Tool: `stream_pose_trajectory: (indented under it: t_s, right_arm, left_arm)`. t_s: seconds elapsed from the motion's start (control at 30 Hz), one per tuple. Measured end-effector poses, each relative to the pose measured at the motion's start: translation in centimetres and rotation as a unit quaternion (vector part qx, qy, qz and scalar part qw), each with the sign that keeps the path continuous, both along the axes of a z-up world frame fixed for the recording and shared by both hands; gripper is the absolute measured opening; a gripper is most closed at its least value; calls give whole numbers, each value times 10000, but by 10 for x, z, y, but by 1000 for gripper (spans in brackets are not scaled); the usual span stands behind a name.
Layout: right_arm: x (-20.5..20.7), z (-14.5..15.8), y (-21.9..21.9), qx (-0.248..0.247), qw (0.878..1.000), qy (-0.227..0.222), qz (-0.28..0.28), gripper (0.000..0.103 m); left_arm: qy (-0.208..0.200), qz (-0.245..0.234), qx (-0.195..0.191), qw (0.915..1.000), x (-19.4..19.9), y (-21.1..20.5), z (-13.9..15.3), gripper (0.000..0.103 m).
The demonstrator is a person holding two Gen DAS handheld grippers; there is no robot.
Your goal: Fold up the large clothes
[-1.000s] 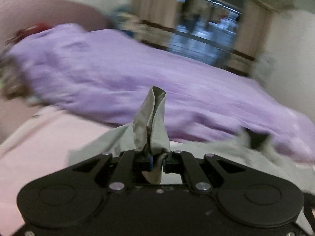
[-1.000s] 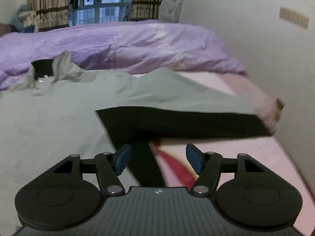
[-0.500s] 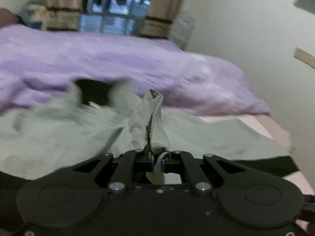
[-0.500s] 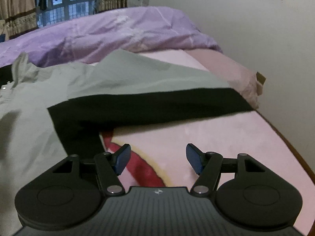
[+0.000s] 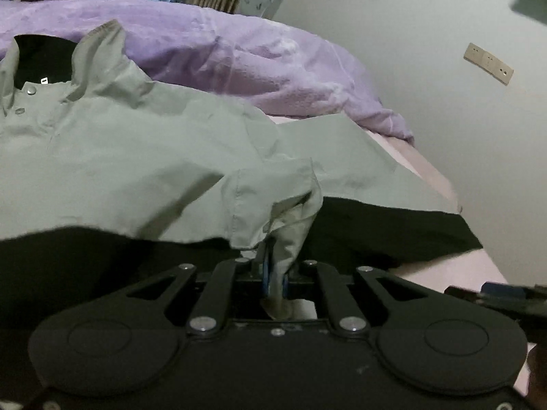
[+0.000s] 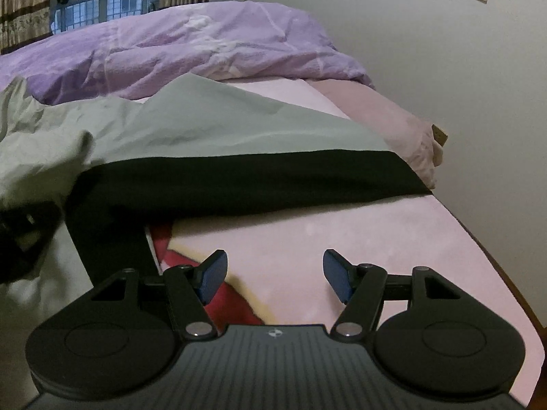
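**Ana:** Left wrist view shows how far the folding is. The grey-green jacket (image 5: 143, 157) lies spread on the pink sheet (image 5: 478, 266), collar at the far left, black hem band near. One sleeve is brought over the body, and its cuff (image 5: 290, 218) sits between the narrow jaws of the left gripper (image 5: 275, 273), which are opening now. I judge that the first sleeve fold is almost finished.

**Ben:** And the other side?

**Ana:** In the right wrist view the right sleeve lies flat toward the far right, not folded. The right gripper (image 6: 275, 275) hangs over the bare sheet, jaws wide, nothing between them. So this sleeve and the folding of the body are left, I think.

**Ben:** Please count the things.

**Ana:** One jacket, two grippers, one purple duvet (image 6: 191, 48) bunched at the far side. On the wall, one socket plate (image 5: 488, 63) in the left view; in the right view three sockets in a row. I count two snap buttons under the collar.
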State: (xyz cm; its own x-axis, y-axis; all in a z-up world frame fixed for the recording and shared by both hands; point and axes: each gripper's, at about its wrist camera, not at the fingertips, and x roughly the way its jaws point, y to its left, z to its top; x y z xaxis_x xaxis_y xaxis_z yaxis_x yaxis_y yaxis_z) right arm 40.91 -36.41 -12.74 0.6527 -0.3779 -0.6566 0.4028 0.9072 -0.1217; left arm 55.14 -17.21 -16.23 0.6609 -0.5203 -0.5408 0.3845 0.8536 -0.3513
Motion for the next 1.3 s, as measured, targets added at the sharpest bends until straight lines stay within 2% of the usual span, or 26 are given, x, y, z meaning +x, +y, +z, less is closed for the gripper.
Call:
stream_pose_trajectory:
  t_s: [0.07, 0.13, 0.17, 0.2, 0.27, 0.37, 0.53, 0.67, 0.73, 0.83, 0.93, 1.0, 1.07, 1.17, 1.23, 1.3]
  right_arm:
    - [1, 0, 1, 2, 10000, 9, -13, 77]
    - [3, -1, 2, -35, 10000, 47, -8, 77]
    - [5, -1, 3, -53, 10000, 72, -14, 77]
    - [5, -1, 4, -67, 9999, 91, -20, 77]
    - [6, -1, 5, -75, 9999, 102, -21, 77]
    - [6, -1, 5, -79, 9999, 94, -29, 78]
    - [7, 0, 5, -91, 9999, 112, -65, 78]
    - [5, 1, 4, -21, 9999, 57, -103, 78]
    - [5, 1, 3, -18, 9999, 59, -90, 78]
    - [6, 0, 2, -58, 9999, 109, -85, 78]
    - [7, -1, 1, -57, 9998, 152, -104, 78]
    - [6, 0, 0, -62, 9998, 158, -124, 78]
    - [5, 0, -4, -92, 9999, 58, -110, 84]
    - [8, -8, -26, -158, 9993, -59, -339, 83]
    - [7, -14, -56, 204, 9974, -42, -695, 80]
    - [-1, -15, -91, 1028, 9900, -322, -916, 80]
  left_arm:
    - [-63, -19, 92, 9999, 0, -2, 4, 12]
    - [-5, -169, -40, 9998, -3, 1, 6, 35]
    - [25, -258, -174, 9995, -3, 6, 5, 65]
    - [75, -261, -313, 9991, -5, 8, 7, 89]
    - [-24, 21, -423, 9991, -11, 14, 14, 88]
    - [-113, 114, -379, 9992, -13, 18, 29, 89]
    - [-278, 231, -71, 9993, -17, 21, 38, 89]
    - [49, 292, 320, 9990, -6, 13, 15, 89]
    - [-183, 254, 591, 9978, -10, 6, 13, 89]
    - [-397, 168, 1239, 9914, -15, -11, 14, 90]
    - [-358, 184, 1161, 9924, -14, -8, 15, 90]
    - [-158, 214, 932, 9953, -11, 2, 19, 90]
    - [103, 113, 837, 9964, -10, 14, 26, 90]
    - [-13, 134, 1167, 9931, -28, 50, 47, 90]
    - [-290, 254, 1506, 9878, -47, 82, 63, 91]
    - [-509, 476, 1771, 9817, -68, 118, 76, 97]
